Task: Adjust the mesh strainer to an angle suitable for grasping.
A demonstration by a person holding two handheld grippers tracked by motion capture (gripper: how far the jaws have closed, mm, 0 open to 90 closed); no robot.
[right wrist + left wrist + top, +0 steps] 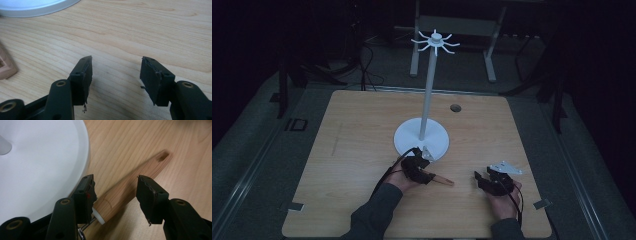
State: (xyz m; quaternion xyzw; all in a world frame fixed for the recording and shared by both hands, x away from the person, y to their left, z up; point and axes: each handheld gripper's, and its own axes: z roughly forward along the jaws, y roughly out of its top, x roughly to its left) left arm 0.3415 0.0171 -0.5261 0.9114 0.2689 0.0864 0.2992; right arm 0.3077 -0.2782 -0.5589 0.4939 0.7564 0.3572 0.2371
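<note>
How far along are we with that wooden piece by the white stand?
Done: the wooden piece lies flat on the table beside the white stand, apparently set down. In hand: nothing gripped; the left claw straddles the piece with jaws wide, pads off it. The right claw is open over bare wood. Left: nothing hangs on the stand's top hooks, if hanging is the aim.

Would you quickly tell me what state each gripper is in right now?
Left gripper: open, a wooden stick lying between its jaws, not gripped.
Right gripper: open, holding nothing.
</note>
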